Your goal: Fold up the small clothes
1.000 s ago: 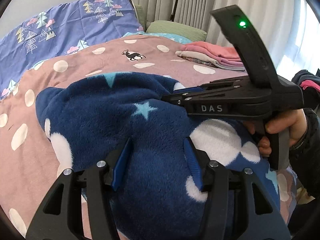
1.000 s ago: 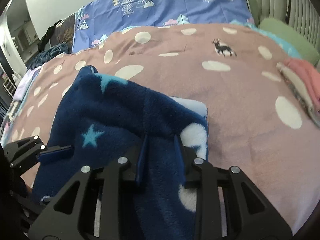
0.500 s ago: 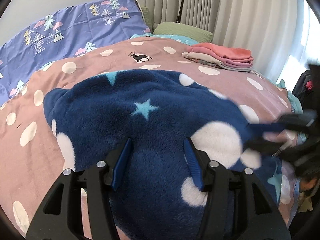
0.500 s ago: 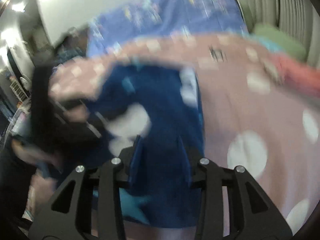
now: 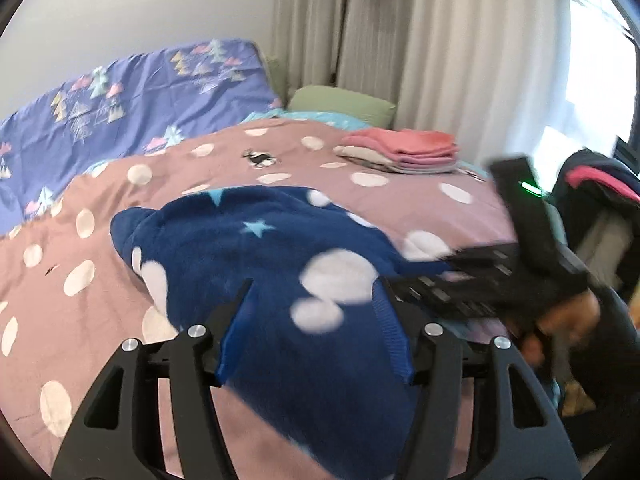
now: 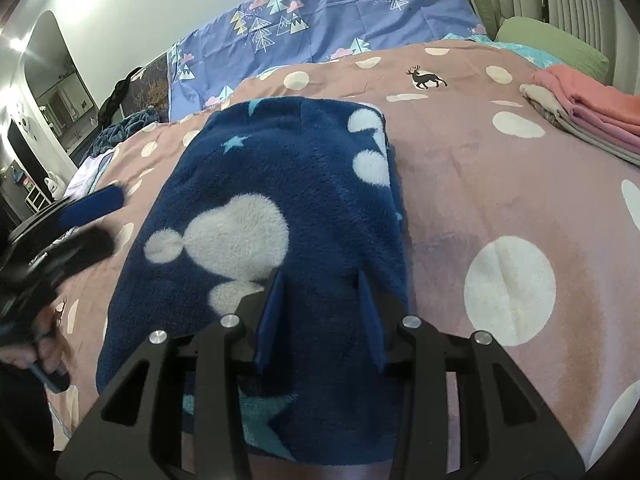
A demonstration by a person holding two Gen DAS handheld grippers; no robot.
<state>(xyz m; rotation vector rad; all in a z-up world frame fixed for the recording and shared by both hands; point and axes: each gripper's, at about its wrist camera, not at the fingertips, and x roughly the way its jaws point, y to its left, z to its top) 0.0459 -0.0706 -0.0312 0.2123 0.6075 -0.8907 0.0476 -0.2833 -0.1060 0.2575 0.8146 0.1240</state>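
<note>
Left wrist view: bed cover [image 5: 420, 200], pink with white dots, fills most of the frame, running from 9 o'clock across to 3. Purple sheet [image 5: 132, 100] with tree prints lies behind it at 10 o'clock, pale curtains [image 5: 440, 60] at 1 o'clock. Navy fleece garment [image 5: 248, 256] with white blobs and teal stars sits mid-frame, spread on the cover and reaching down toward 6 o'clock between the tongs. Folded stack of pink and beige clothes [image 5: 404, 152] rests on the cover at 1 o'clock, well apart from the fleece, just in front of a green pillow [image 5: 340, 106]. Left gripper [image 5: 314, 308] at 6 o'clock, blue pads set wide, fleece lying between them, not pinched. Right gripper shows at 3 o'clock, blurred, held in a hand [image 5: 568, 320]; its tips near the fleece's right edge.

Right wrist view: same fleece [image 6: 280, 200] lies as a rough rectangle from 12 down to 6 o'clock, flat on the dotted cover [image 6: 500, 184]. Right gripper [image 6: 320, 292] at 6 o'clock, pads apart at a medium gap over the near end of the fleece, nothing clamped. Left gripper's blue pad [image 6: 94, 204] blurred at 9 o'clock, beside the fleece's left edge. Clothes stack [image 6: 588, 108] at 2 o'clock. Small deer print [image 6: 426, 78] on the cover at 1 o'clock.
</note>
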